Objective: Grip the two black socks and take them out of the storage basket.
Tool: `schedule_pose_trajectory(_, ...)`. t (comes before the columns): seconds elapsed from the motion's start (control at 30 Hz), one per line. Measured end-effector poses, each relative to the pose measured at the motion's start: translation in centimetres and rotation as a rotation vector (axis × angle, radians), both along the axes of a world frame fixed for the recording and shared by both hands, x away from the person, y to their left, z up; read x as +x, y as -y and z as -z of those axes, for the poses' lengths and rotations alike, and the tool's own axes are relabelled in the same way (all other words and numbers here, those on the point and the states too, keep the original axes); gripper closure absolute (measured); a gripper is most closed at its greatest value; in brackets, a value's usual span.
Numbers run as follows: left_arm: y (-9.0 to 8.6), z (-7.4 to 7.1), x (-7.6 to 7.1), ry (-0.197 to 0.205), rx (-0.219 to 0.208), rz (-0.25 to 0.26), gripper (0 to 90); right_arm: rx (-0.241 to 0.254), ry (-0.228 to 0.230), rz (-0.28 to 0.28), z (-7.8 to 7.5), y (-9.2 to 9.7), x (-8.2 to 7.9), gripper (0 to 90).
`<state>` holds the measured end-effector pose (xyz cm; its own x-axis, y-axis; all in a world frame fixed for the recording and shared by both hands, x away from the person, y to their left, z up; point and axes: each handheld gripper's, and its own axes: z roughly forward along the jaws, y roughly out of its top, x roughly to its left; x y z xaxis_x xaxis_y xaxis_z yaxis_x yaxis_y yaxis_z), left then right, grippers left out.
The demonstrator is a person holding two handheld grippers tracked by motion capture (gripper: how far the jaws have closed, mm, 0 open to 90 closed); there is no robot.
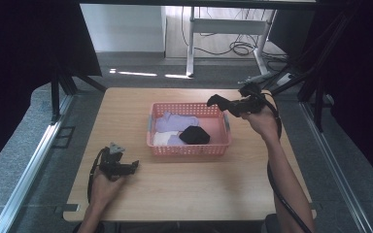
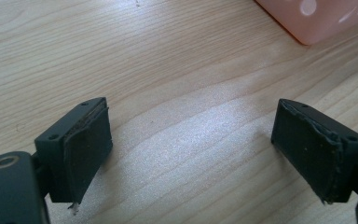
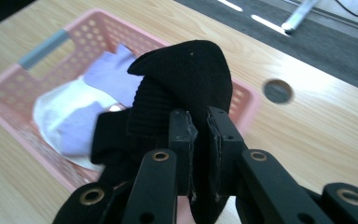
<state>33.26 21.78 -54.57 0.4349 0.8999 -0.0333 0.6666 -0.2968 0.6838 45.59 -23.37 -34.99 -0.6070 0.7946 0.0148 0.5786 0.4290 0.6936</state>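
Black sock point(image 3: 182, 88) clamped in my right claw point(image 3: 198, 126), jaws pressed together on the knit, held above the far right corner of the pink basket point(image 1: 189, 150). Basket sits mid-table on the wooden table point(image 1: 184, 184); inside lie lilac socks point(image 1: 175, 121), a white one point(image 1: 161, 138) and another black one point(image 1: 194, 135). Left claw point(image 2: 191, 140) rests low over bare wood near the basket's front left corner, jaws wide apart, nothing between them.
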Motion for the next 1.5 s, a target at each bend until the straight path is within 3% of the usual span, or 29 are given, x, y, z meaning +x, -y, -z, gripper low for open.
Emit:
schedule_pose_trajectory(0.17, 0.0, 0.0, 0.0, -0.001, 0.002, 0.001, 11.7, -0.01, -0.001, 0.052, 0.4, 2.4, -0.3, 81.5)
schedule_pose_trajectory(0.2, 0.0, 0.0, 0.0, -0.003, 0.006, 0.005, 11.7, -0.008, -0.007, 0.077, 0.7, 3.7, -0.6, 81.5)
schedule_pose_trajectory(0.3, 0.0, 0.0, 0.0, -0.002, 0.007, 0.005, 11.7, -0.011, -0.009, 0.098, 1.0, 4.6, -0.7, 81.5)
schedule_pose_trajectory(0.37, 0.0, 0.0, 0.0, 0.0, 0.004, 0.004, 11.7, -0.017, -0.019, 0.14, 1.8, 6.3, -1.0, 81.5)
schedule_pose_trajectory(0.5, 0.0, 0.0, 0.0, 0.0, 0.004, 0.004, 11.8, -0.025, -0.029, 0.178, 2.7, 7.6, -1.1, 81.3)
schedule_pose_trajectory(0.6, 0.0, 0.0, 0.0, 0.001, 0.003, 0.004, 11.8, -0.034, -0.069, 0.22, 4.4, 9.3, -1.2, 81.0)
schedule_pose_trajectory(0.8, 0.0, 0.0, 0.0, -0.002, 0.006, 0.003, 11.8, -0.045, -0.105, 0.255, 6.7, 10.3, -1.2, 81.0)
schedule_pose_trajectory(0.87, 0.0, 0.0, 0.0, -0.001, 0.006, 0.003, 11.8, -0.066, -0.127, 0.27, 8.2, 10.7, -1.1, 81.0)
schedule_pose_trajectory(1.1, 0.0, 0.0, 0.0, 0.0, 0.005, 0.004, 11.8, -0.097, -0.175, 0.272, 10.8, 10.6, -1.1, 79.8)
schedule_pose_trajectory(1.13, 0.0, 0.0, 0.0, 0.0, 0.005, 0.004, 11.8, -0.098, -0.187, 0.269, 11.3, 10.6, -1.1, 79.1)
schedule_pose_trajectory(1.17, 0.0, 0.0, 0.0, 0.0, 0.006, 0.004, 11.8, -0.098, -0.219, 0.265, 12.2, 10.4, -1.1, 71.0)
schedule_pose_trajectory(1.33, 0.0, 0.0, 0.0, 0.001, 0.005, 0.004, 11.8, -0.089, -0.229, 0.25, 11.8, 10.0, -1.1, 59.2)
schedule_pose_trajectory(1.5, 0.0, 0.0, 0.0, 0.0, 0.005, 0.003, 11.8, -0.077, -0.196, 0.228, 10.6, 9.4, -1.2, 51.9)
